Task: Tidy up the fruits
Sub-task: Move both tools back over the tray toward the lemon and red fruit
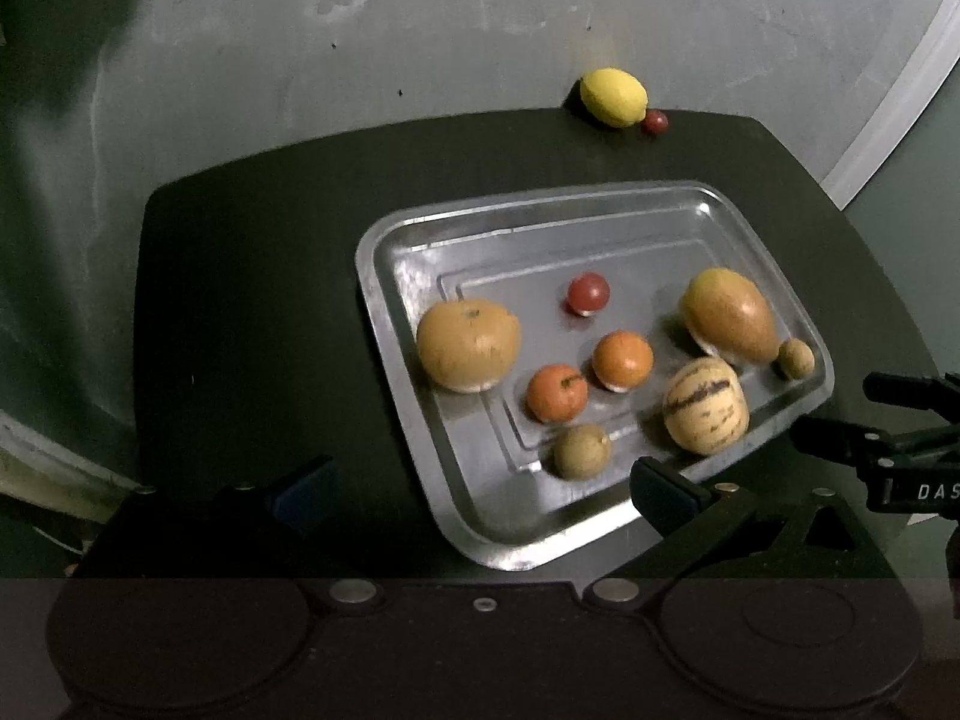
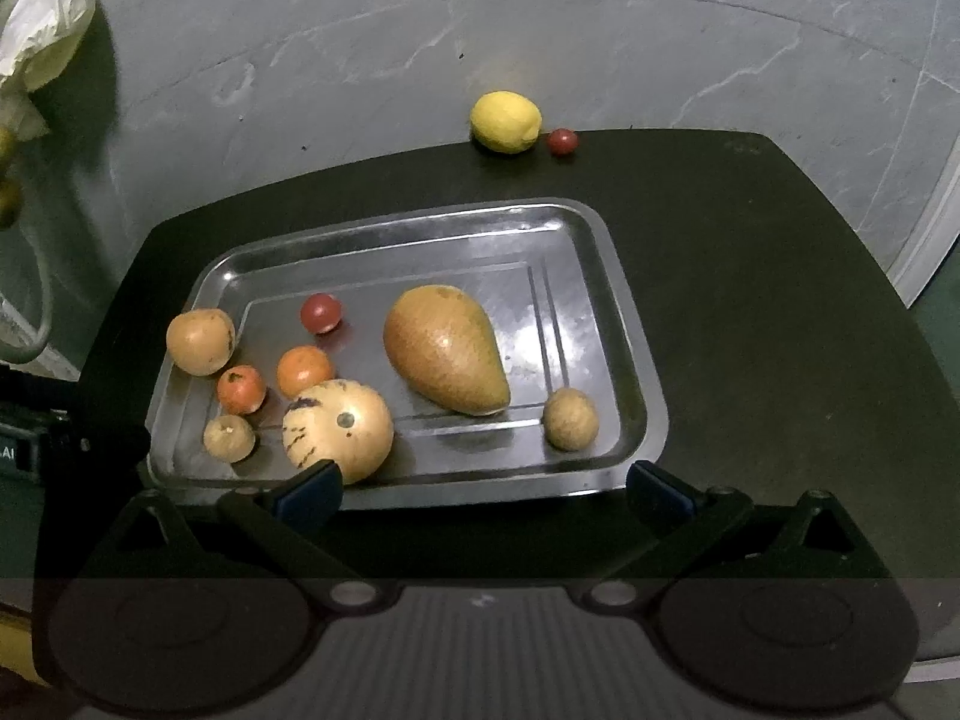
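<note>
In the right wrist view you see the tray (image 2: 630,324) in the middle of the tabletop (image 2: 750,276). In the tray, the pear (image 2: 447,351) lies central, the melon (image 2: 342,429) left of it at the near rim, and the tangerines (image 2: 303,369) further left. Behind the tray, the lemon (image 2: 505,121) sits at the tabletop's far edge, a cherry tomato (image 2: 562,141) just right of it.

White letters "DAS" stood on the black body of the right tongs (image 1: 915,489), cut off at the picture's right edge. On the left tongs (image 2: 18,453), at the far left, only "AI" could be read, also cut off.
</note>
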Motion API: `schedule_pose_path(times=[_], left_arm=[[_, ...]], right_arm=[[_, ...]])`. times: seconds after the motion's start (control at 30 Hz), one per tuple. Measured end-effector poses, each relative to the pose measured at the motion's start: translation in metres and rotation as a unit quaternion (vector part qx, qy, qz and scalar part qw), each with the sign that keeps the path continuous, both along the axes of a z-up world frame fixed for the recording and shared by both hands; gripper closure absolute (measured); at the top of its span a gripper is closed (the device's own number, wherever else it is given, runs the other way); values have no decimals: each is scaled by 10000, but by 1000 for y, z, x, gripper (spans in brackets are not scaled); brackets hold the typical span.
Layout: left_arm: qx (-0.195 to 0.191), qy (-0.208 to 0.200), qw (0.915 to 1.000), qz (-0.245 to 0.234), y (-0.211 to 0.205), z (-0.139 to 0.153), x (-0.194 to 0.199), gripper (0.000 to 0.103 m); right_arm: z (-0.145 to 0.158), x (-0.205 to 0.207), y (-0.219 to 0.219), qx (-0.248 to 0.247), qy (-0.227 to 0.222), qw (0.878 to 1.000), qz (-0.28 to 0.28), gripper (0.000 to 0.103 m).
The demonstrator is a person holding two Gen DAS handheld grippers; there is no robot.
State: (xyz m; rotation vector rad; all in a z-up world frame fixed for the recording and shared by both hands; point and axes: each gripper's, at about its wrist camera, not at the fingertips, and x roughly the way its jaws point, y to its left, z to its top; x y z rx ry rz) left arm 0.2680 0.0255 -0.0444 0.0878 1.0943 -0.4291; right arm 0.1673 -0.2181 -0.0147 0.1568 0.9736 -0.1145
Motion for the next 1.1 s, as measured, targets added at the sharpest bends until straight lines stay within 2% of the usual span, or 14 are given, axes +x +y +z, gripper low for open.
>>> schedule_pose_path(times=[0.4,0.67,1.1], left_arm=[[23,-253,9996,150,-19,8,19,1],[-1,-523,9975,469,-44,17,39,1],[-242,-885,9919,880,-100,27,91,1]], right_arm=[[1,10,-20,-15,-139,9999,-26,0],[4,25,-39,23,-341,9994,-45,0],[0,70,-75,-130,-639,9977,165,0]])
